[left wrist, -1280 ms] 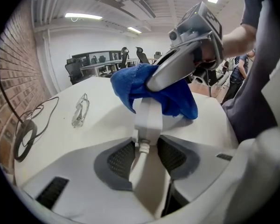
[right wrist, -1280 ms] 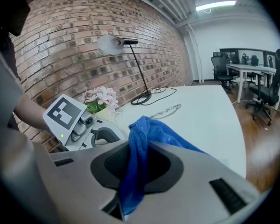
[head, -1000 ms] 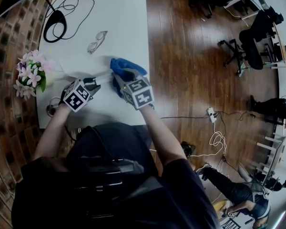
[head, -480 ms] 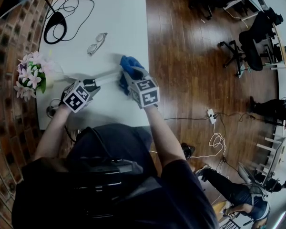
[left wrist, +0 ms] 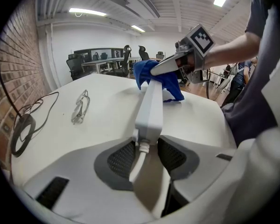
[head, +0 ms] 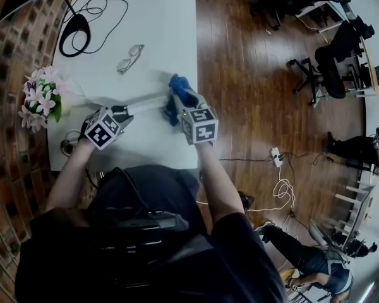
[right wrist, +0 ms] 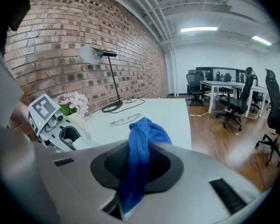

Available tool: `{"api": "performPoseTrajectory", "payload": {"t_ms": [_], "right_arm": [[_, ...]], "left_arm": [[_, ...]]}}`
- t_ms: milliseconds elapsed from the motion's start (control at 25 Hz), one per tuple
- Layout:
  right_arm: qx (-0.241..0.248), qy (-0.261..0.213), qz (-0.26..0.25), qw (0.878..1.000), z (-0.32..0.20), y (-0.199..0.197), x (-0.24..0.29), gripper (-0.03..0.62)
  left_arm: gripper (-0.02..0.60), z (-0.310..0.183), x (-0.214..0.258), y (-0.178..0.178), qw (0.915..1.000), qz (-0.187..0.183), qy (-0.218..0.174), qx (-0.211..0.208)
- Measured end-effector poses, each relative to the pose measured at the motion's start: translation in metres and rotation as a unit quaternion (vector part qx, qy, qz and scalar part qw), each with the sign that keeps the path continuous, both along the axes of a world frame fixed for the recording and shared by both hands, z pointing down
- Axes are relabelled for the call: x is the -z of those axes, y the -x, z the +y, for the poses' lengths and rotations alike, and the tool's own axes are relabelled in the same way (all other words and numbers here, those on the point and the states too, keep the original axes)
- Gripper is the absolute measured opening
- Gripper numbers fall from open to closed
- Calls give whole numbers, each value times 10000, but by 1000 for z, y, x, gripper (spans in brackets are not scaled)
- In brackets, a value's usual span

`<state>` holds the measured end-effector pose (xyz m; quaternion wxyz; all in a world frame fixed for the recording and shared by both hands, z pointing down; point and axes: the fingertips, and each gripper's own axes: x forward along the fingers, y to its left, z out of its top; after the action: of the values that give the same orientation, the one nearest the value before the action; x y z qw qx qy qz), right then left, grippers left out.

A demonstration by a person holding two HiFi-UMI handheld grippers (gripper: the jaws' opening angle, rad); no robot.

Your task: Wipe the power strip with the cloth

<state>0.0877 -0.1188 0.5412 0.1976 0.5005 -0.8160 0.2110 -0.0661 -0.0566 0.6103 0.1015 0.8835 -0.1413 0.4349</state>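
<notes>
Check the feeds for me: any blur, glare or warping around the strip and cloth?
Head view: heavy fisheye bends the table edges; white power strip has little contrast against it. Left gripper view: strip sharp, dark corners, ceiling lights blown out. Right gripper view: cloth sharp, sheen on the floor.

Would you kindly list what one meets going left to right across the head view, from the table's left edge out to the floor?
flowers → left tool → power strip → cloth → chair
</notes>
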Motion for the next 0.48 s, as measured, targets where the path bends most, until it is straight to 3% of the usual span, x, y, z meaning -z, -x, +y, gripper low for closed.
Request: {"api": "performPoseTrajectory", "payload": {"t_ms": [480], "right_arm": [[-412, 139, 392, 9983, -1, -31, -6, 63]], "left_arm": [[166, 0, 3, -1, 10000, 12, -1, 0]]}}
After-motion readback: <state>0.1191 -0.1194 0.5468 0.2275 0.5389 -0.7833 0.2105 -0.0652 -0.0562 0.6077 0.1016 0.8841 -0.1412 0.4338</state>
